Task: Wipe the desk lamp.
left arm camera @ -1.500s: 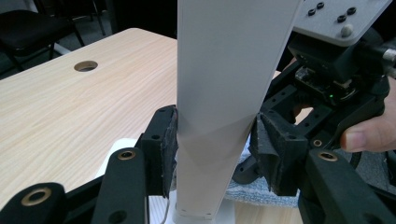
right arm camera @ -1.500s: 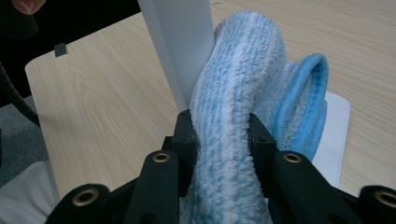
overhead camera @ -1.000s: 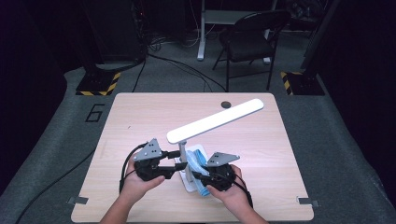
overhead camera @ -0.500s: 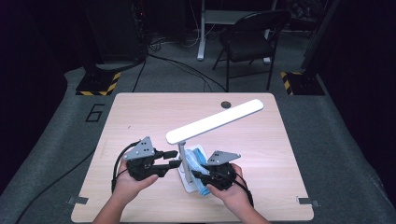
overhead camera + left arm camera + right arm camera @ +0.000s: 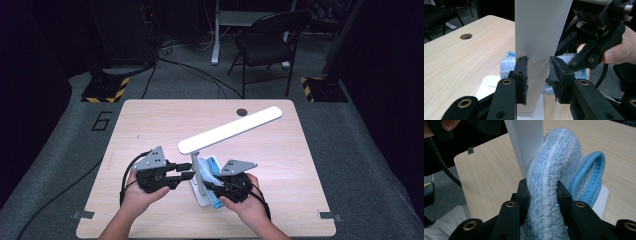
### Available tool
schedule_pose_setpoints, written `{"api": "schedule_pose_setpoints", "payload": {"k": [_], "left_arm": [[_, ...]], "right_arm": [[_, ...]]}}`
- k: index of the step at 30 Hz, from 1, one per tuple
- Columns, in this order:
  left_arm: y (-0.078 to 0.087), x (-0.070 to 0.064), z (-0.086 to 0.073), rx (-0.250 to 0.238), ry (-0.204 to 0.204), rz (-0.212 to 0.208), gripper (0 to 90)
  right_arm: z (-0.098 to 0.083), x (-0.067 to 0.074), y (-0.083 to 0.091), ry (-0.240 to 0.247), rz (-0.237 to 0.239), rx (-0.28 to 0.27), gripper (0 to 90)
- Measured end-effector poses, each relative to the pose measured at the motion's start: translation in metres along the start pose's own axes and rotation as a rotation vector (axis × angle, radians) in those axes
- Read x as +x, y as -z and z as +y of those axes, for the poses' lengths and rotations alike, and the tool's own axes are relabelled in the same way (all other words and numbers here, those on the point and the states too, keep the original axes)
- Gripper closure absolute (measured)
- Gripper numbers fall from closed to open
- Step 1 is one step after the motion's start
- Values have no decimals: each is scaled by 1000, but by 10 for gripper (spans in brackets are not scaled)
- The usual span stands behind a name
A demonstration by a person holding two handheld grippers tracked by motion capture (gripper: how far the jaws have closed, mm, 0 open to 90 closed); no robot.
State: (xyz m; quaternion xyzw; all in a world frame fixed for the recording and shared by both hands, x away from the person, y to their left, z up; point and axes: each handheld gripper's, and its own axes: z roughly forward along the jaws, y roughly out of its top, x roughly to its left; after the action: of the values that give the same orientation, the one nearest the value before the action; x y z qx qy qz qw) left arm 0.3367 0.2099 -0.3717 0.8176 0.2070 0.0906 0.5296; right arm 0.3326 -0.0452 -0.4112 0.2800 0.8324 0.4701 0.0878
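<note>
A white desk lamp stands near the table's front, with a long head (image 5: 230,131), a thin stem (image 5: 198,175) and a flat base (image 5: 199,199). My left gripper (image 5: 189,170) reaches in from the left. Its jaws have just been closing on the stem (image 5: 539,37), and both pads now touch it, so my left gripper (image 5: 538,70) is shut on it. My right gripper (image 5: 542,192) is shut on a fluffy blue cloth (image 5: 554,165) that presses against the stem (image 5: 526,142). The cloth (image 5: 211,169) lies over the base just right of the stem, with the right gripper (image 5: 207,187) beside it.
The light wooden table (image 5: 150,125) has a round cable hole (image 5: 242,112) near its far edge. A dark folding chair (image 5: 270,40) and black stands with striped feet (image 5: 105,90) are on the grey floor beyond. Both forearms come in over the front edge.
The left gripper's jaws have narrowed onto the lamp stem while the hand shifted slightly. The right gripper and the cloth have stayed put.
</note>
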Motion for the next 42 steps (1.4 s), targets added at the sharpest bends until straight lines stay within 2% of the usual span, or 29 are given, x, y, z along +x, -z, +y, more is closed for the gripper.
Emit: {"api": "schedule_pose_setpoints", "payload": {"k": [4, 7, 12, 15, 18, 19, 22, 23, 26, 36, 42], "left_arm": [[1, -1, 1, 7, -2, 5, 678], [1, -1, 1, 9, -2, 5, 679], [0, -1, 2, 14, 14, -5, 683], [0, -1, 3, 18, 13, -2, 682], [0, -1, 3, 19, 14, -2, 682], [0, -1, 3, 18, 15, -2, 682], [1, 0, 2, 19, 9, 0, 682], [0, 0, 2, 16, 10, -2, 681], [0, 0, 2, 13, 12, 0, 681], [1, -1, 3, 20, 12, -1, 681], [3, -3, 5, 0, 17, 4, 680]], "right_arm": [[6, 1, 5, 5, 8, -11, 710], [10, 4, 9, 11, -7, -12, 710], [15, 4, 12, 16, -8, -19, 710], [18, 5, 14, 7, -7, -27, 710], [22, 5, 17, 28, -14, -36, 710], [23, 6, 17, 16, -13, -36, 710], [25, 6, 19, 27, -14, -38, 710], [26, 8, 20, 12, -13, -38, 710], [29, 7, 22, 30, -8, -48, 710], [43, 12, 33, 42, -11, -57, 710], [53, 16, 42, 58, -11, -74, 710]]}}
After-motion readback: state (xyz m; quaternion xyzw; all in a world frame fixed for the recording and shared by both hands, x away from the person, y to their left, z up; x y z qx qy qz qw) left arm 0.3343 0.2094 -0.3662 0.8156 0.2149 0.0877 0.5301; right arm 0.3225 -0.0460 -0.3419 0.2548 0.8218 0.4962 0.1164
